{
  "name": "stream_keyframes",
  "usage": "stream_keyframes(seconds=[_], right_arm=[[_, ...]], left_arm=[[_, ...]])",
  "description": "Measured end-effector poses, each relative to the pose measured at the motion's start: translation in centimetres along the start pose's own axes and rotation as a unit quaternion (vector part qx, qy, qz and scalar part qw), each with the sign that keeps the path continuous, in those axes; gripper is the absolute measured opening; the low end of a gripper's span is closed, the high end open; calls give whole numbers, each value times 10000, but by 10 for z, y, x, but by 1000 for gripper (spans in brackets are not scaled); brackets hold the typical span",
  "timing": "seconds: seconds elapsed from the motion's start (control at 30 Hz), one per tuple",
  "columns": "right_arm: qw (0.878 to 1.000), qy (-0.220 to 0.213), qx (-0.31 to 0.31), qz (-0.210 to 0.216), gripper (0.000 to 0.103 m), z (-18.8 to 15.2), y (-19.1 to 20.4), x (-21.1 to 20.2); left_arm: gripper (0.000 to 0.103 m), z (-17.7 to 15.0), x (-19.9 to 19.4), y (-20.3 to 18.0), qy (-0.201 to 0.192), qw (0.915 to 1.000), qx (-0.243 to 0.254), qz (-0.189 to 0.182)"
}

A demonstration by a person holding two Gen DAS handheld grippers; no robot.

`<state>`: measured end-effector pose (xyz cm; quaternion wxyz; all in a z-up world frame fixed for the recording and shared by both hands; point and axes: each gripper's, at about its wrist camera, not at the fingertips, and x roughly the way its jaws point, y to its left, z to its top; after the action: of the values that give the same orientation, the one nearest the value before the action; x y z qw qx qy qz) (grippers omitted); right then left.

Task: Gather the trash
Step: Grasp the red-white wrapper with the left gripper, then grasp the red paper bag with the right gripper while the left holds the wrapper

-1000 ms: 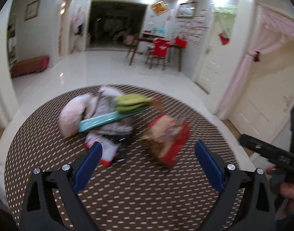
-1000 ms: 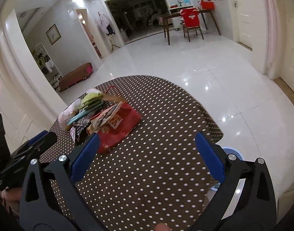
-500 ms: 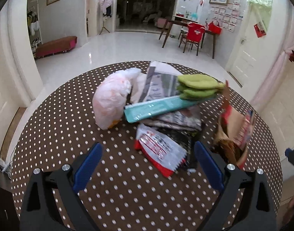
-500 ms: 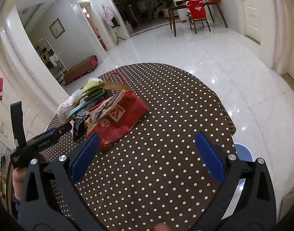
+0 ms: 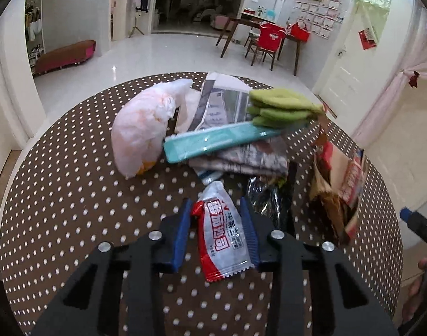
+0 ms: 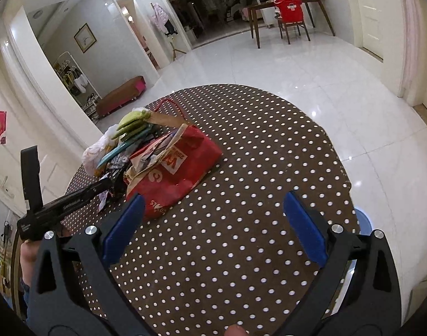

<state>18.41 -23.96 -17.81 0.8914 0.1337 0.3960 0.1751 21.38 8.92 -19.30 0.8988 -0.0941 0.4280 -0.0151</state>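
Round table [image 5: 73, 184], brown cloth with white dots. Left gripper [image 5: 216, 235], jaws just closed, clasps a red-and-white sachet [image 5: 223, 238], its long axis running along the fingers, away from the camera. Beyond: silver wrapper [image 5: 265, 198], teal box [image 5: 219, 142], white plastic bag [image 5: 142, 131], green cloth [image 5: 280, 106]. Right gripper [image 6: 213, 224] hangs spread and empty beside the red paper bag [image 6: 177, 170].

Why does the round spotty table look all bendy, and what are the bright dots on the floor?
Left wrist view: the fisheye lens bulges the brown polka-dot tablecloth; the red-and-white snack wrapper looks sharp, the edges slightly blurred. Right wrist view: ceiling lamps glare on the glossy white floor tiles.
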Motion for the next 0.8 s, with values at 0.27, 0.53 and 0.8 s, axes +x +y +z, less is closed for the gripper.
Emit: stream_keyframes(seconds=[0.27, 0.53, 0.8], right_arm=[[9996, 121, -243, 104, 97, -1, 37, 20], [9981, 269, -526, -161, 97, 10, 89, 64], [9938, 345, -858, -620, 49, 0, 101, 89]], left_arm=[[38, -21, -14, -1, -11, 9998, 182, 100], [38, -40, -30, -8, -18, 9995, 319, 29], [23, -46, -35, -7, -3, 9993, 321, -180]])
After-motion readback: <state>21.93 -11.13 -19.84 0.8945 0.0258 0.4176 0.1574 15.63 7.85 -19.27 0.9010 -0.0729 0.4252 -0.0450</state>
